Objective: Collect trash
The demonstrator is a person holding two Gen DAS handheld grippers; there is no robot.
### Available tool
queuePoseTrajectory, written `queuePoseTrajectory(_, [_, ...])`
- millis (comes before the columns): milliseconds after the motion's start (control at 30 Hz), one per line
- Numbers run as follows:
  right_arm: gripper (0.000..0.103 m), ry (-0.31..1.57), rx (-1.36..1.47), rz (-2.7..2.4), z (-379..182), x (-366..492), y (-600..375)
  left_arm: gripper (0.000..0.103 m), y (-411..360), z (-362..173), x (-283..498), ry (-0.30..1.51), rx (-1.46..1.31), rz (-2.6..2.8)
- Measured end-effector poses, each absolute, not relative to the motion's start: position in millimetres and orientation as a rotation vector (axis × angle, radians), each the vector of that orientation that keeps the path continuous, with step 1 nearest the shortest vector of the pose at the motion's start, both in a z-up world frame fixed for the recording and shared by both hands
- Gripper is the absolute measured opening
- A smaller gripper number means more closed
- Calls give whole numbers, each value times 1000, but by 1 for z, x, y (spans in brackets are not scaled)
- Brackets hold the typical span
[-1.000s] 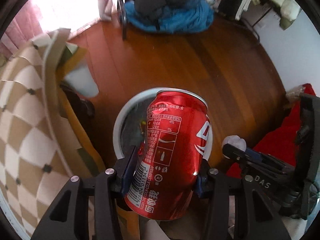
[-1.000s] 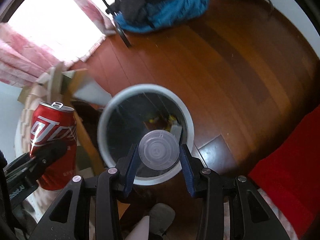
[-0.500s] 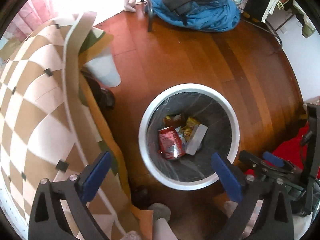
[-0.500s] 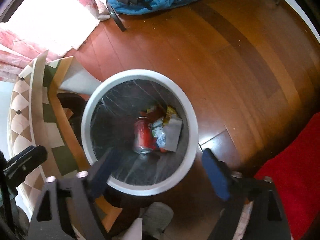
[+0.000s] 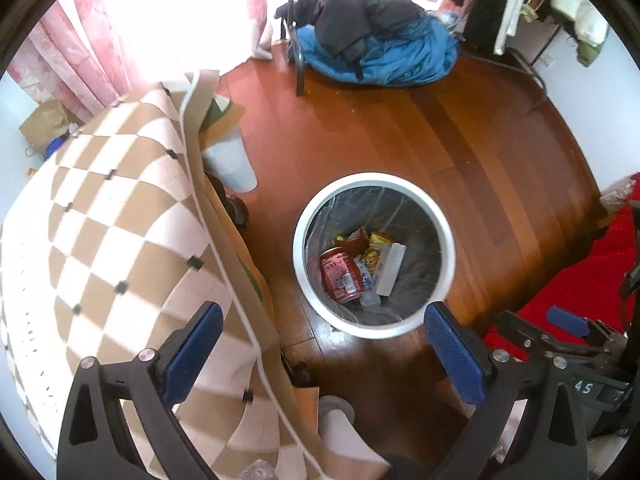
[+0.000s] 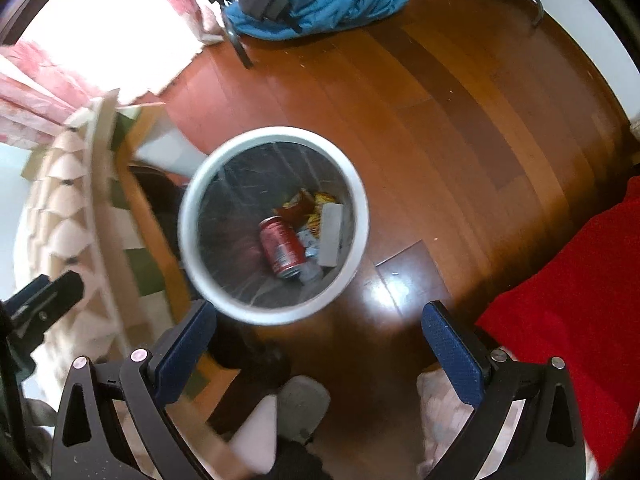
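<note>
Both the left gripper (image 5: 322, 340) and right gripper (image 6: 318, 338) hang spread wide and empty above a white-rimmed trash bin (image 5: 450, 236). The red can (image 5: 340, 274) lies inside the bin among wrappers. Risk: the draped checkered tablecloth (image 5: 104, 216) beside the bin could snag a gripper swinging away.

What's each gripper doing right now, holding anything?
Left gripper: open, empty, jaws just opened.
Right gripper: open, empty, jaws just opened.
</note>
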State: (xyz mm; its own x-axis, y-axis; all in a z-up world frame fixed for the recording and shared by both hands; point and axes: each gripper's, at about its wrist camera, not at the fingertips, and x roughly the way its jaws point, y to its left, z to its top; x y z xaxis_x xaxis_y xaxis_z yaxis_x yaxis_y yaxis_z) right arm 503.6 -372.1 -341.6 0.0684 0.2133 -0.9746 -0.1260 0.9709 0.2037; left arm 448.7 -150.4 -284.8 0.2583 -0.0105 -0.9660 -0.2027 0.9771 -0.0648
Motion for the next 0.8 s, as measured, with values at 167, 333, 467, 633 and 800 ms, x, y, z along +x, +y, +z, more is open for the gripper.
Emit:
queuePoseTrajectory(167, [103,1419,98,301,-284,477,-379,103,-150,-235,422,1237,-197,102])
queuePoseTrajectory(333, [103,1343,118,358,-220,448,-381,103,-150,-182,391,1169,-191,69])
queuePoseTrajectory(467, [103,1285,133,413,-168,423,-379,103,-149,-141,368,1120,-214,46])
queuePoseTrajectory(633, [103,1218,159,485,-106,389,-382,103,-144,-93,339,1058,-245,2])
queuePoseTrajectory(800, [103,1187,174,536,-63,361,-386,103,-144,-59,315,1018,-243,-32])
